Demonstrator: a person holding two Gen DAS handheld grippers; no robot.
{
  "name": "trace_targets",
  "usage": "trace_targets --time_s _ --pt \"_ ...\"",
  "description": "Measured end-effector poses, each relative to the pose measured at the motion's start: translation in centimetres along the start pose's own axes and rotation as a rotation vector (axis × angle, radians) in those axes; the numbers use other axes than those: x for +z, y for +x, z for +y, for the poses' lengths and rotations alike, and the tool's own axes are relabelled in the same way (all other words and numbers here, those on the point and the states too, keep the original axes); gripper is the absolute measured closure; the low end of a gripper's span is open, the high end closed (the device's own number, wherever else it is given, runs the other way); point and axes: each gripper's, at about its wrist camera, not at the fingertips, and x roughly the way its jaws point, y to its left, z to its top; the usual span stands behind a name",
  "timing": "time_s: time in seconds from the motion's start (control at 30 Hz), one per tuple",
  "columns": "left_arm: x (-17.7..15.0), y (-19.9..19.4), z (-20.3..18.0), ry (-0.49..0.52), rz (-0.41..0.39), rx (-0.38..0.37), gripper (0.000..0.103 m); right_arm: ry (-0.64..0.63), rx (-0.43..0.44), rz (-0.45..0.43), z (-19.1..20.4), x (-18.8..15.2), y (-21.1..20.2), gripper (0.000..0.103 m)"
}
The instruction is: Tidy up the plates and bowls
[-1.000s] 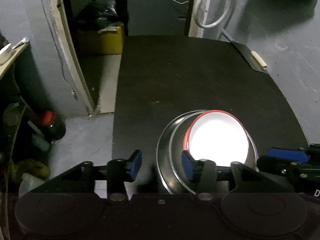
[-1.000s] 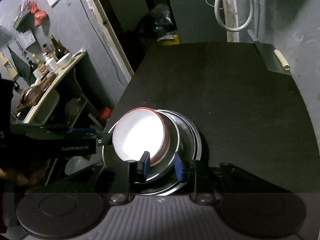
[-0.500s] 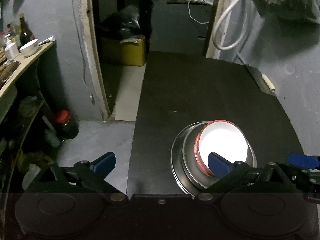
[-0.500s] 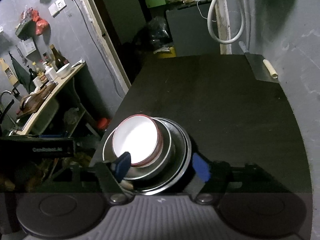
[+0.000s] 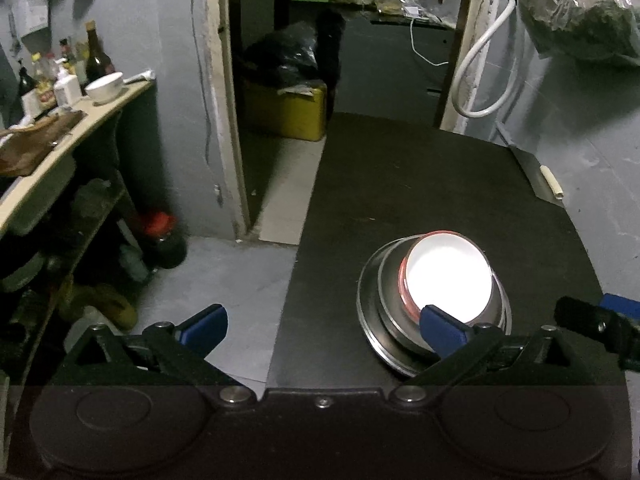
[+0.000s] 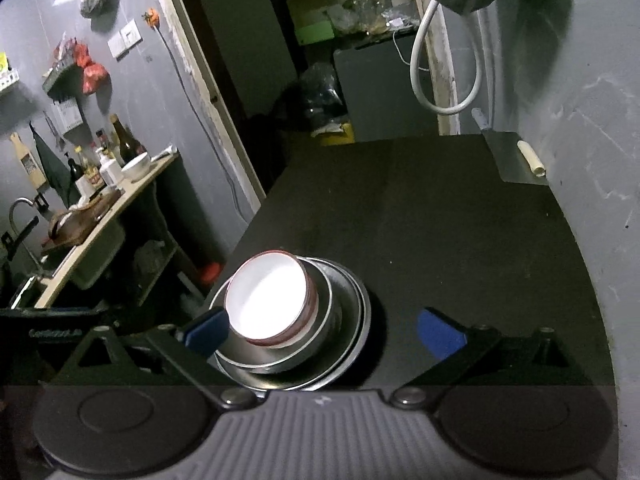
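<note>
Centrally, one red-rimmed bowl (image 6: 269,298) nested in two steel bowls (image 6: 332,320), one plate (image 5: 370,344), black counter (image 6: 440,240), left tool (image 5: 324,324) released, right tool (image 6: 326,328) opening, nothing gripped.

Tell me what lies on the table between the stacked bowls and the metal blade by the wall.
Nothing: in the right wrist view, the black table is bare between the stacked bowls and the metal blade.

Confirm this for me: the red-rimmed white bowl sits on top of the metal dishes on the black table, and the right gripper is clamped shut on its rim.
Not quite. The red-rimmed white bowl does sit on top of the metal dishes on the black table, but the right gripper is not clamped on its rim: the right wrist view shows its jaws spread wide, opening, with nothing pressed between the pads.
</note>
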Motion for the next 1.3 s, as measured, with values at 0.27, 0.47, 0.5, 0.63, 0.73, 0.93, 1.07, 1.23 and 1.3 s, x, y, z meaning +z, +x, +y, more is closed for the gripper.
trace_targets --time_s 0.27,0.47,0.5,0.63,0.73,0.93,1.07,1.23,1.3 --pt "-0.7 -1.5 0.5 -0.002 -0.021 -0.018 0.001 0.029 -0.003 -0.002 0.5 -1.1 -0.3 0.0" --pt "-0.5 -1.8 1.6 -0.006 -0.05 -0.107 0.001 0.014 -0.057 -0.039 2.7 -1.5 -1.4 0.0" --pt "-0.6 -1.9 2.0 -0.001 -0.053 -0.123 0.001 0.019 -0.07 -0.047 3.1 -1.6 -1.5 0.0" --pt "-1.2 -2.7 4.1 0.011 -0.062 -0.175 0.001 0.066 -0.136 -0.077 4.7 -2.4 -2.2 0.0" --pt "-1.8 -3.2 5.9 0.015 -0.081 -0.196 0.001 0.085 -0.175 -0.096 6.0 -3.4 -2.6 0.0" --pt "-2.9 -4.2 9.0 0.081 -0.15 -0.169 0.001 0.136 -0.266 -0.121 8.7 -5.7 -3.4 0.0" --pt "-4.1 -4.5 10.6 0.082 -0.205 -0.188 0.001 0.133 -0.319 -0.158 10.9 -8.3 -4.7 0.0" --pt "-5.6 -4.5 11.3 0.082 -0.189 -0.217 0.001 0.139 -0.37 -0.156 12.2 -10.4 -6.6 0.0" --pt "-5.9 -4.8 11.4 0.094 -0.208 -0.236 0.001 0.14 -0.386 -0.172 12.5 -10.9 -7.4 0.0"
